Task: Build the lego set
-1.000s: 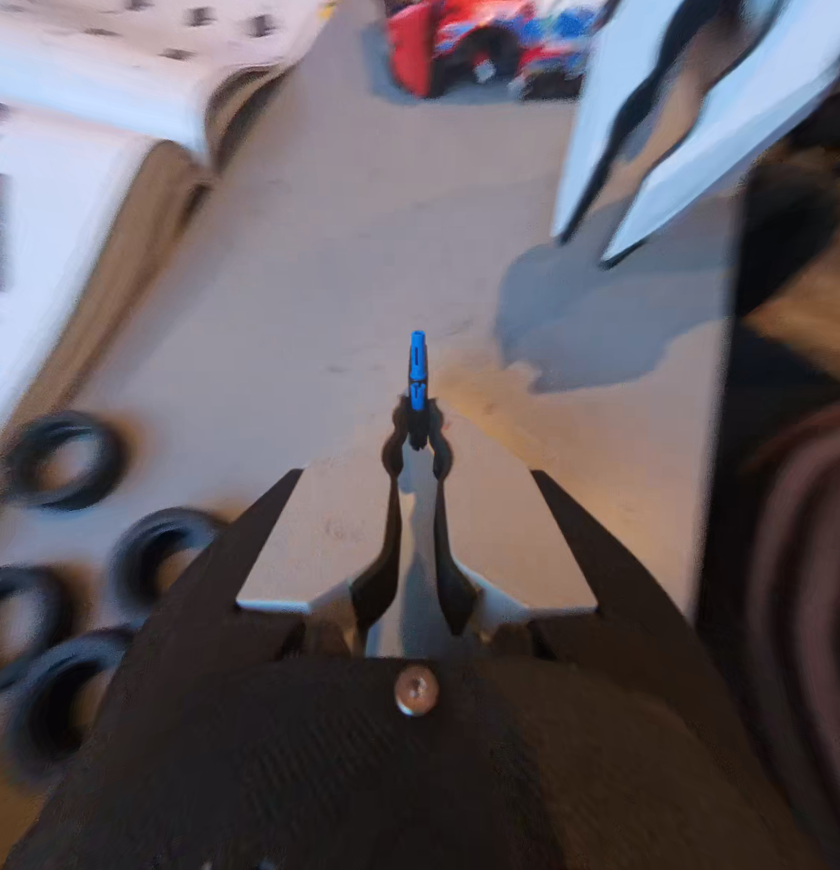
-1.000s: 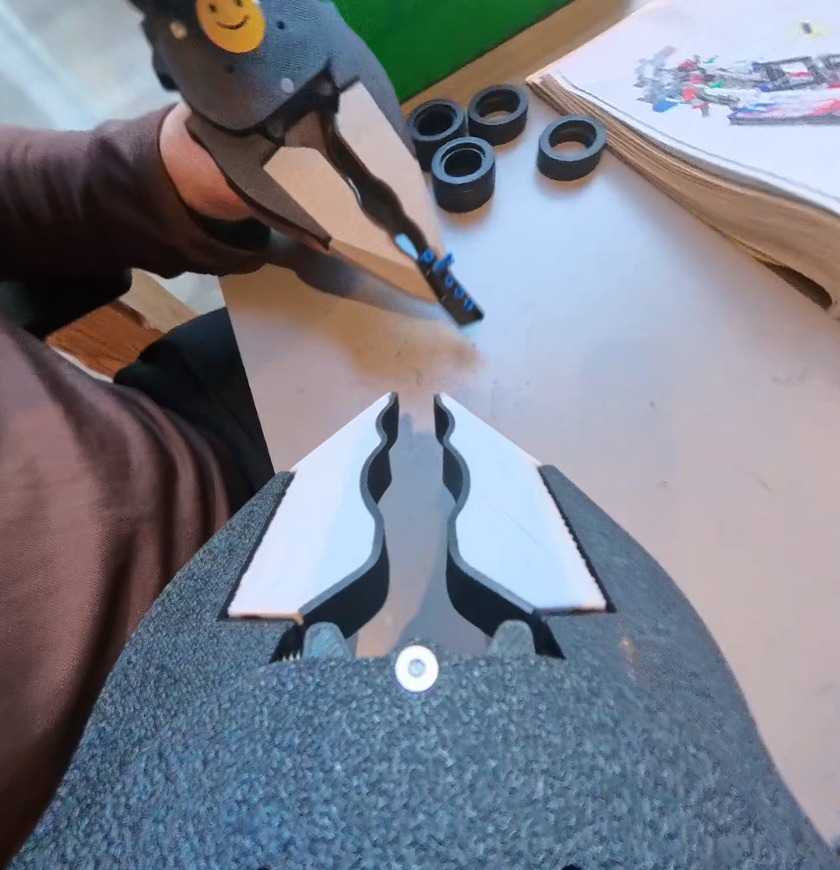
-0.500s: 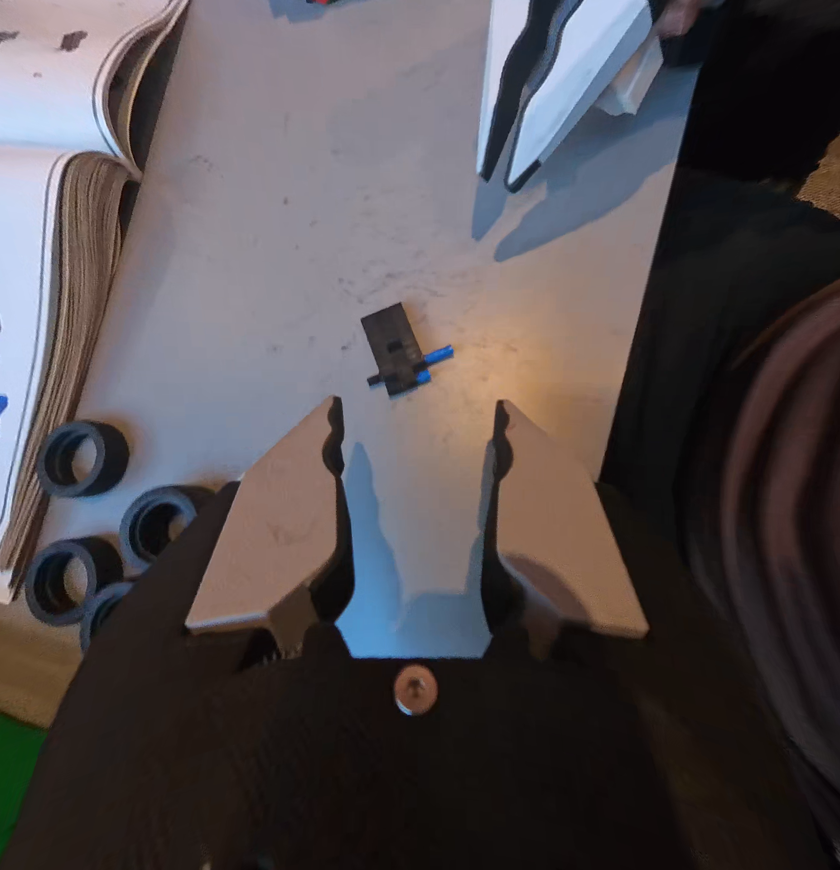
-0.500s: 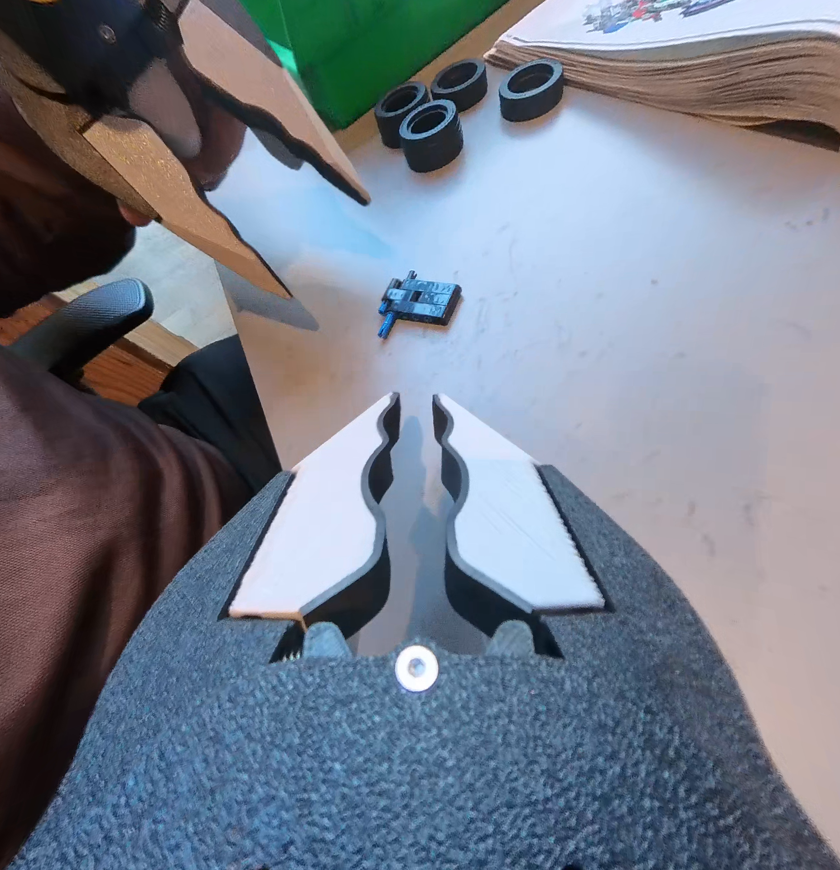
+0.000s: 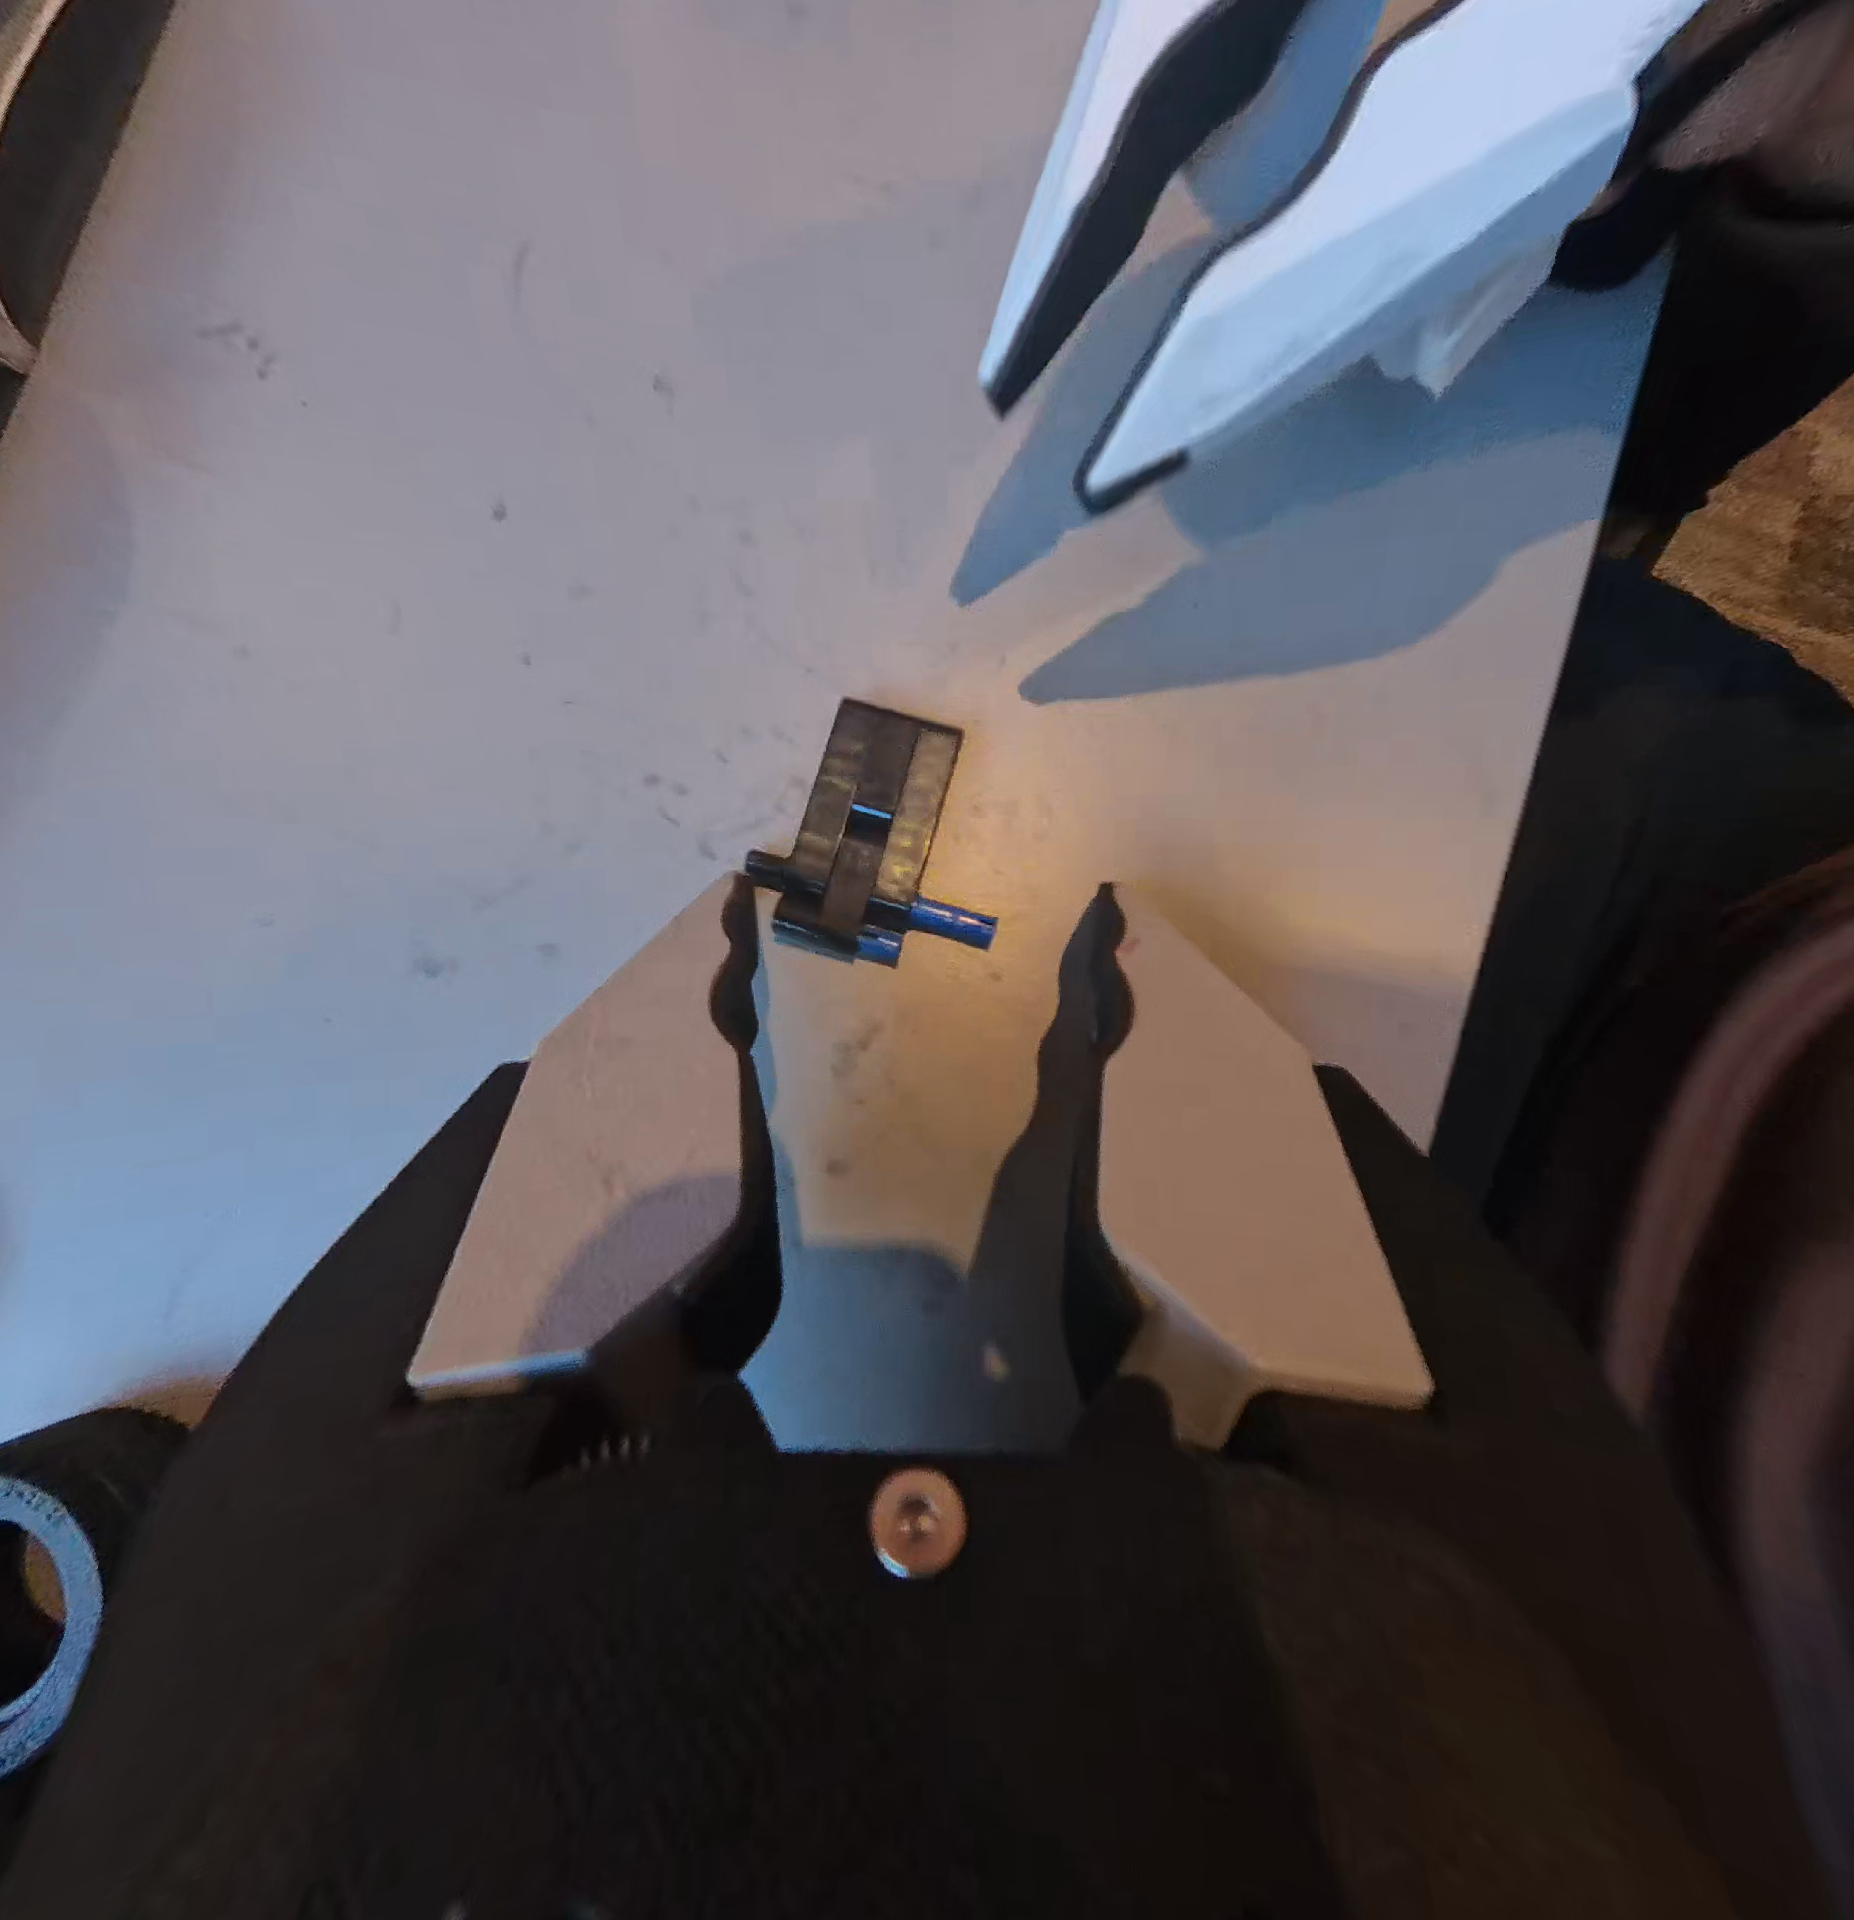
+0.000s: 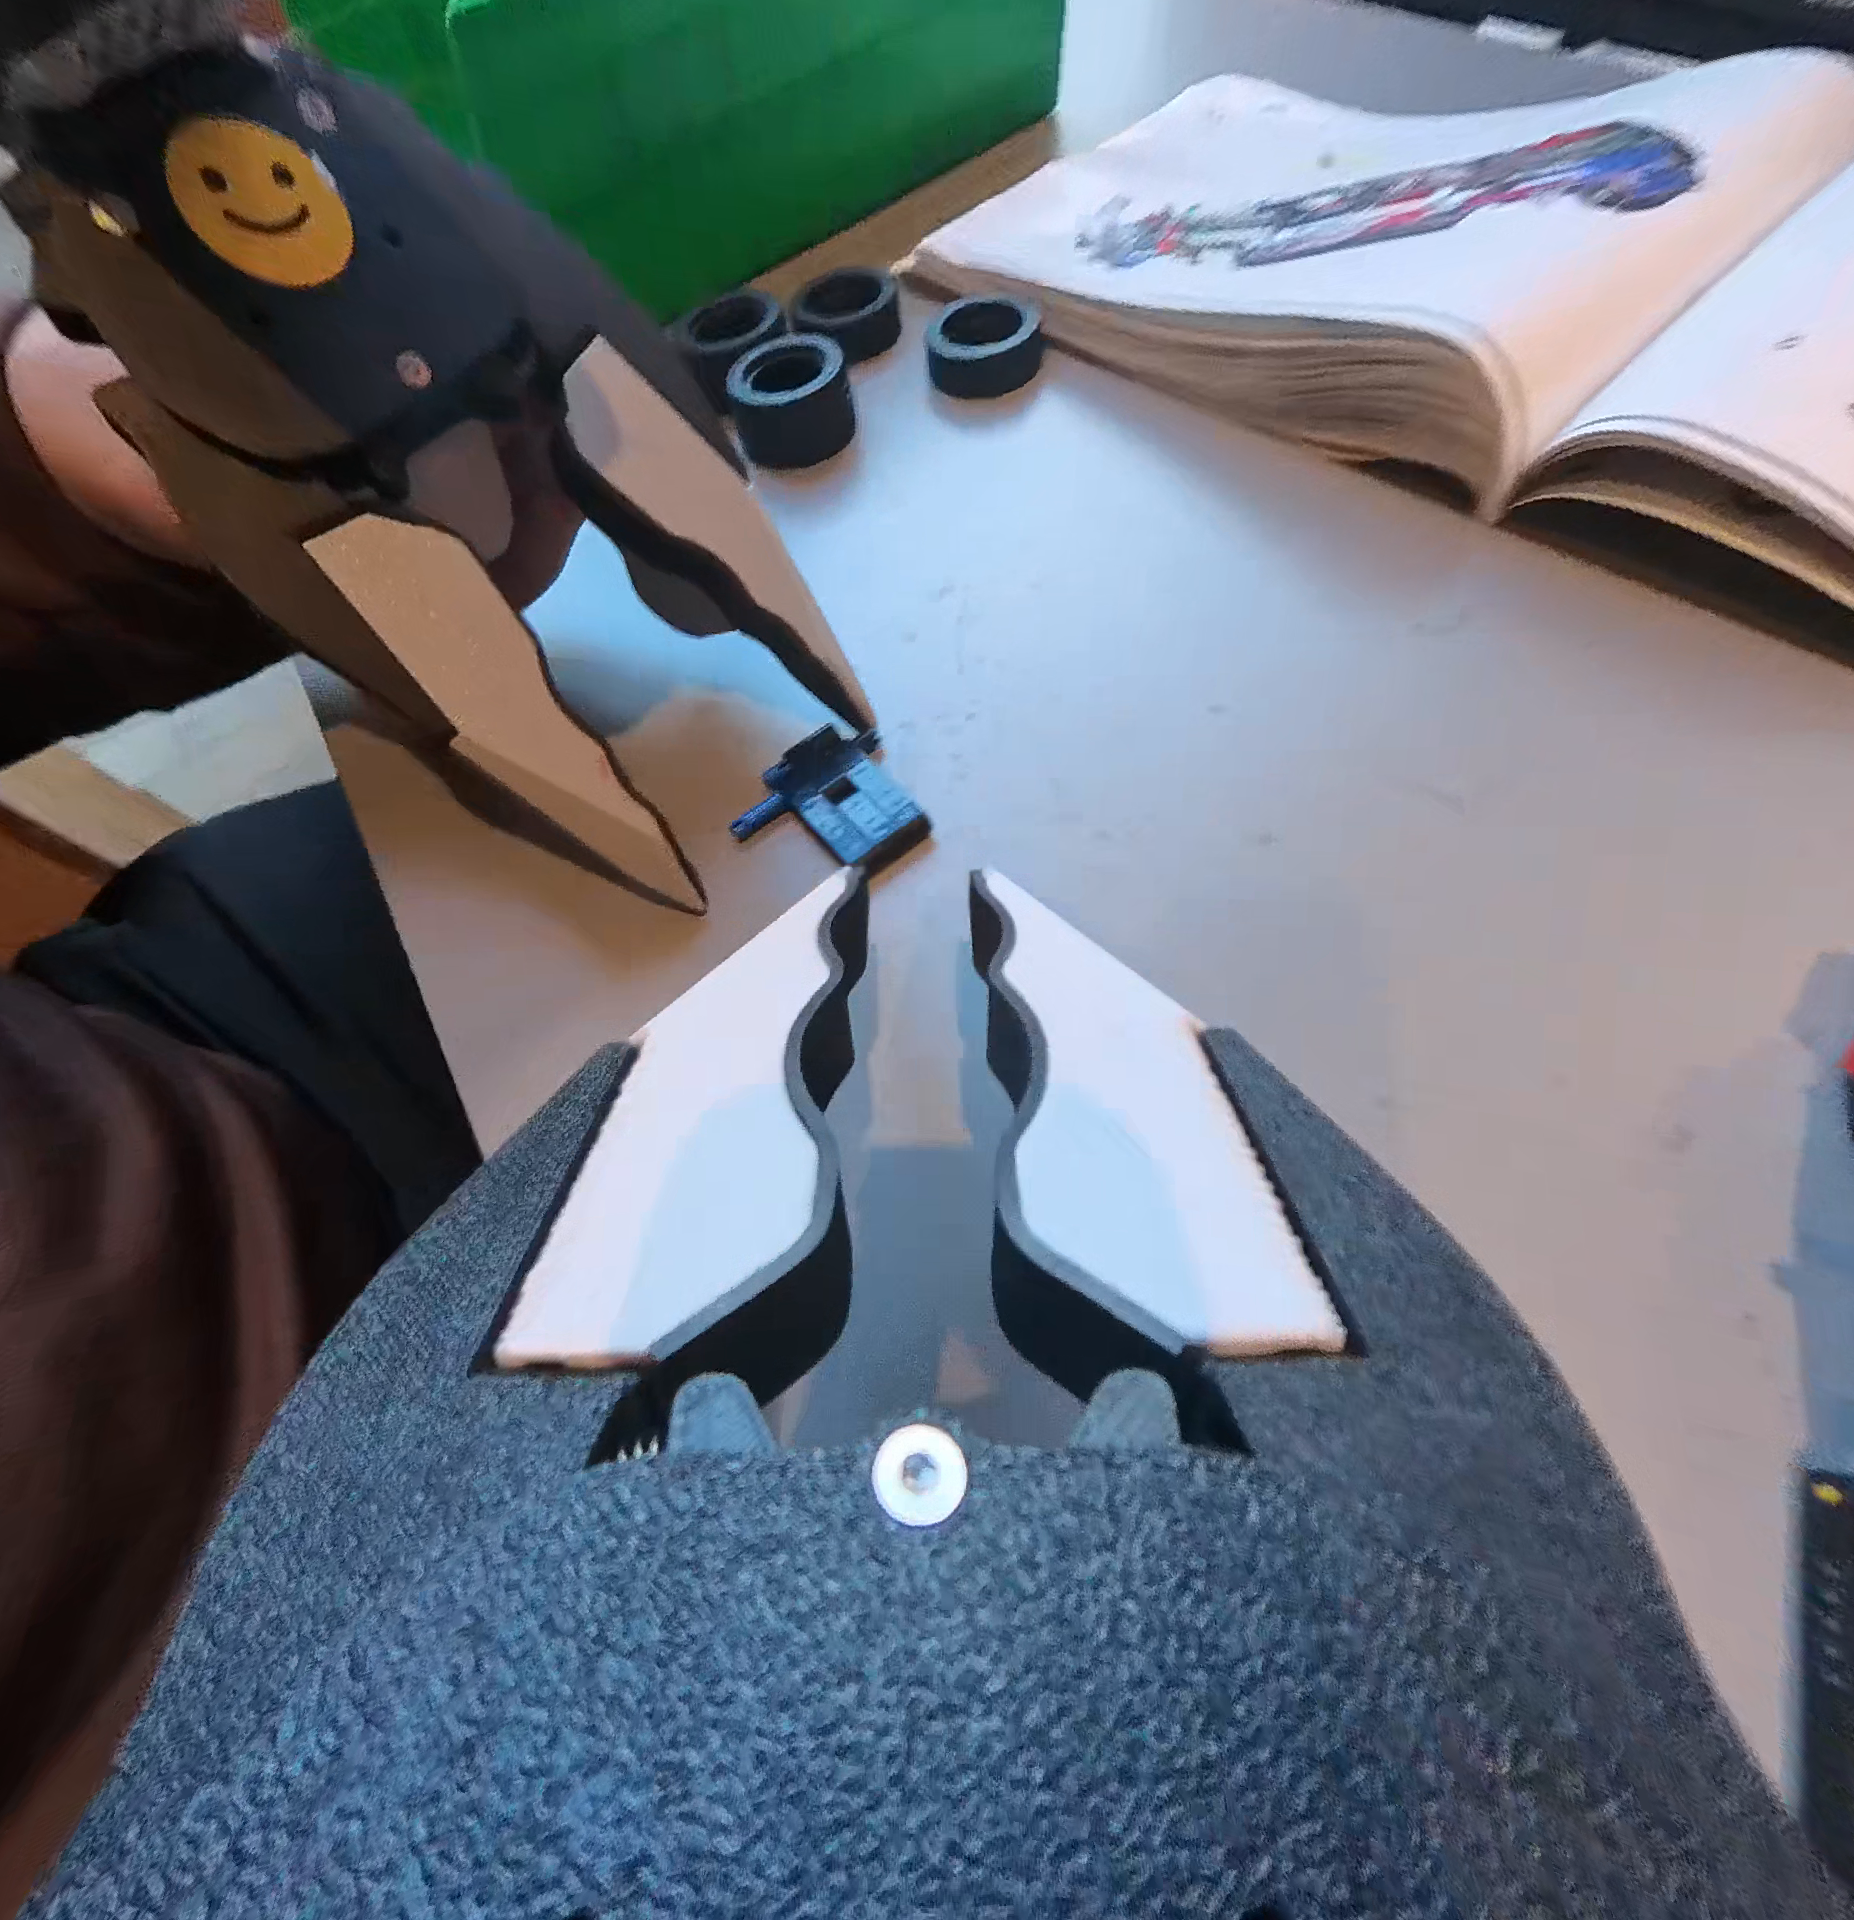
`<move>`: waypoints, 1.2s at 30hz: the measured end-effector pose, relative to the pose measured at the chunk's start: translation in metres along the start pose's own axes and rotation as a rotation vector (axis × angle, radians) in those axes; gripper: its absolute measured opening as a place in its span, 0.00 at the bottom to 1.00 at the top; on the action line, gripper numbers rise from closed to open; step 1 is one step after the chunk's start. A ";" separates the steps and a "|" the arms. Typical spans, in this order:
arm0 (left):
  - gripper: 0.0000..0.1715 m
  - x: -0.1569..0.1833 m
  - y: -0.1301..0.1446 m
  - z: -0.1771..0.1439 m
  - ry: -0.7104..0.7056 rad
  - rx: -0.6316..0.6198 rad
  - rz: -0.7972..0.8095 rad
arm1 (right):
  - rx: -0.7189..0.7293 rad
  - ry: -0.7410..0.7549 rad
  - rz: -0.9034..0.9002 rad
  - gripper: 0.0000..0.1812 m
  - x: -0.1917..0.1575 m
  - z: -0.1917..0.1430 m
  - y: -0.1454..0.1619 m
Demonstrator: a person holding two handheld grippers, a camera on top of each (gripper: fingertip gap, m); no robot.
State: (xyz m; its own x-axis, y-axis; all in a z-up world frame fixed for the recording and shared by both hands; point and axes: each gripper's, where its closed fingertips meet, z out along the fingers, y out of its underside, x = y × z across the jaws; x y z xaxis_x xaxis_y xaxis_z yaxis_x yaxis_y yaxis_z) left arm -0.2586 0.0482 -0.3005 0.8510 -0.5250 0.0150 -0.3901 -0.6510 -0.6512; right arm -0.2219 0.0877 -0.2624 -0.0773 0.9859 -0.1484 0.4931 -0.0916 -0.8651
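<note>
Lying flat on white table (image 5: 403, 540): small black lego assembly (image 5: 873, 821) with blue pins.
Left gripper (image 5: 918, 899) fingers spread wide, tips either side of assembly's near end, empty. Right gripper (image 6: 918, 883) fingers narrowly parted, empty, just short of assembly. Four black tyres (image 6: 793, 400) beside open instruction book (image 6: 1422, 270).

Left gripper (image 5: 918, 899) spread wide, angled downward — right gripper (image 6: 915, 888) parted narrowly, both empty.
</note>
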 end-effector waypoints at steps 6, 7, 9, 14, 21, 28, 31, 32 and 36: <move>0.35 -0.011 0.016 -0.016 -0.020 0.066 -0.051 | 0.068 -0.042 0.093 0.12 0.009 -0.013 -0.006; 0.35 -0.009 0.017 -0.018 -0.003 0.084 -0.048 | 0.055 -0.075 0.099 0.12 0.006 -0.011 -0.004; 0.34 -0.004 0.018 -0.019 0.028 0.099 -0.036 | -0.012 -0.161 0.088 0.08 -0.006 -0.006 0.003; 0.31 0.007 0.007 -0.011 0.115 0.100 -0.024 | -0.210 -0.254 0.009 0.05 -0.027 0.019 0.023; 0.28 0.017 -0.007 0.001 0.199 0.103 0.000 | -0.177 -0.016 -0.048 0.00 0.028 0.040 0.005; 0.21 -0.005 0.013 -0.015 0.077 0.108 -0.030 | 0.122 0.055 0.052 0.03 0.054 0.003 -0.029; 0.18 -0.006 0.013 -0.015 0.081 0.110 -0.042 | 0.144 0.059 0.081 0.04 0.059 0.000 -0.032; 0.15 -0.006 0.013 -0.015 0.090 0.110 -0.049 | 0.143 0.057 0.081 0.04 0.059 0.000 -0.032; 0.12 -0.007 0.013 -0.015 0.116 0.113 -0.087 | 0.127 0.067 0.058 0.05 0.057 0.002 -0.030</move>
State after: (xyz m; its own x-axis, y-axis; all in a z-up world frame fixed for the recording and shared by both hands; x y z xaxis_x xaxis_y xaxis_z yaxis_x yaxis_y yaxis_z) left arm -0.2751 0.0355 -0.2974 0.8308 -0.5336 0.1579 -0.2698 -0.6345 -0.7243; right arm -0.2432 0.1466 -0.2462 0.0083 0.9852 -0.1713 0.3814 -0.1615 -0.9102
